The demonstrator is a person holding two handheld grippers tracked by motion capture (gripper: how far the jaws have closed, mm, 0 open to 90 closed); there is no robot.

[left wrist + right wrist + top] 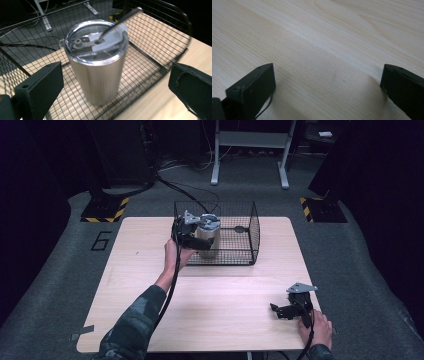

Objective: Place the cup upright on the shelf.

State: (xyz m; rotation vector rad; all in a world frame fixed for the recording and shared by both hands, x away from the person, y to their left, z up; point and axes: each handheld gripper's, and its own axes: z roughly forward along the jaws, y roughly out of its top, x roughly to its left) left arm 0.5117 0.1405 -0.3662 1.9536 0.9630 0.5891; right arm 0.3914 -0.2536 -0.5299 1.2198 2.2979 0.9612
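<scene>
The steel tumbler [96, 62] stands upright inside the wire basket [252, 232], upper centre of the high view. The left gripper [192, 236] sits at it, fingers spread, not gripping. Judged step: grasp or release. Basket walls crowd its sides. The right gripper [290, 309] rests released, lower right, on the open counter [225, 305].

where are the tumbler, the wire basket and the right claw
tumbler [98, 75]: left gripper view, on its steel side wall below the lid
wire basket [254, 227]: high view, on its right end wall
right claw [276, 310]: high view, between its two black tips, low over the table
</scene>
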